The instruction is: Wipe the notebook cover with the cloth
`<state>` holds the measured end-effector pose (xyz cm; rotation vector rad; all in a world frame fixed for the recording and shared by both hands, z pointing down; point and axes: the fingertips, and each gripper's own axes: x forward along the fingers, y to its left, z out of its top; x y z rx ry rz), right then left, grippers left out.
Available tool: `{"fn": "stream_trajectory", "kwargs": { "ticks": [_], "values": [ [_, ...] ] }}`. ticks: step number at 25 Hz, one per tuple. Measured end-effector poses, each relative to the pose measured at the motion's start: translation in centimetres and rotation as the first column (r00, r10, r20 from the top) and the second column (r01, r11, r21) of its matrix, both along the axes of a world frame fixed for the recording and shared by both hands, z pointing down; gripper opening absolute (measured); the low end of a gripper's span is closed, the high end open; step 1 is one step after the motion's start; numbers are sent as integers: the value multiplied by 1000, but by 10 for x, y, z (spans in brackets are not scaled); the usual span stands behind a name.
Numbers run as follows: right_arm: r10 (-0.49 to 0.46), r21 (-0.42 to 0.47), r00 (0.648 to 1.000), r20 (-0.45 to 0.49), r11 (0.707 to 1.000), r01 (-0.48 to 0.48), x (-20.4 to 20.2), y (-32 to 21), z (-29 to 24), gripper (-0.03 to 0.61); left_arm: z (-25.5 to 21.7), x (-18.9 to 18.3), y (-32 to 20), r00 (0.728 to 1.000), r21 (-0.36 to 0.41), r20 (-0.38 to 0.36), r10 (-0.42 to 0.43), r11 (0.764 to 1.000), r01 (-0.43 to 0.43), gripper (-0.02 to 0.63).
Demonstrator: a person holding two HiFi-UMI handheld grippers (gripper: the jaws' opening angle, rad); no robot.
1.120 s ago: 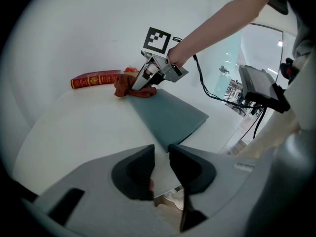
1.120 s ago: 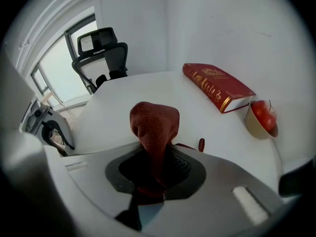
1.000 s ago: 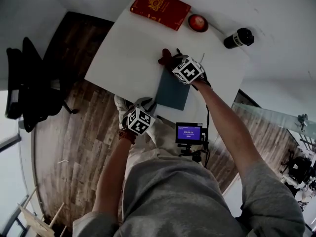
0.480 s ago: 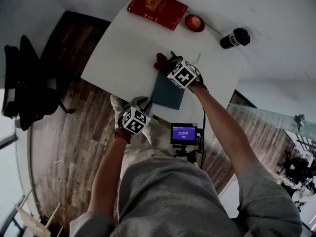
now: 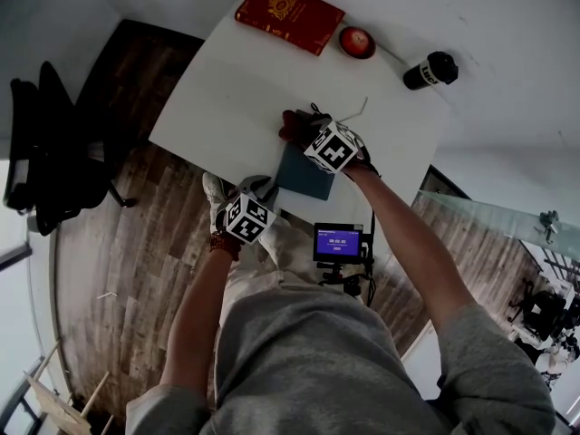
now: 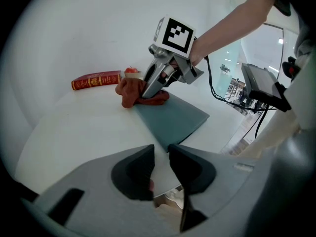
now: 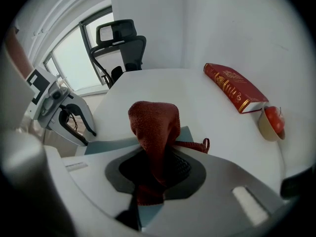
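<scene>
Mid-wipe, my right gripper pinches the rust-red woven cloth onto the flat grey-blue notebook near the white table's front edge, while my left gripper waits slightly open and empty; next, I judge, a pressed drag across the cover.

A white surface stands against plain white walls, over a floor of brown wood planks. A black office chair sits off the surface's left side, near a bright window with a dark frame. A greenish glass partition runs along the right.
</scene>
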<state>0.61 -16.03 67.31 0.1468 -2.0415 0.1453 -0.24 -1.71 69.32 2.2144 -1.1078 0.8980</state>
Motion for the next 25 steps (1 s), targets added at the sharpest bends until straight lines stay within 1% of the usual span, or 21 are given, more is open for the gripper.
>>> {"fn": "stream_trajectory", "kwargs": {
  "ticks": [7, 13, 17, 25],
  "values": [
    [-19, -25, 1000, 12, 999, 19, -1, 21, 0, 87, 0, 0, -2, 1000, 8, 9, 5, 1000, -6, 92],
    [-76, -66, 997, 5, 995, 76, 1, 49, 0, 87, 0, 0, -1, 1000, -2, 11, 12, 1000, -12, 92],
    [-124, -94, 992, 17, 988, 125, 1, 69, 1, 87, 2, 0, -2, 1000, -2, 17, 12, 1000, -12, 92],
    [-150, -140, 988, 46, 978, 155, 3, 97, 0, 87, 3, 0, -1, 999, 0, 32, 18, 1000, -18, 92]
  ]
}}
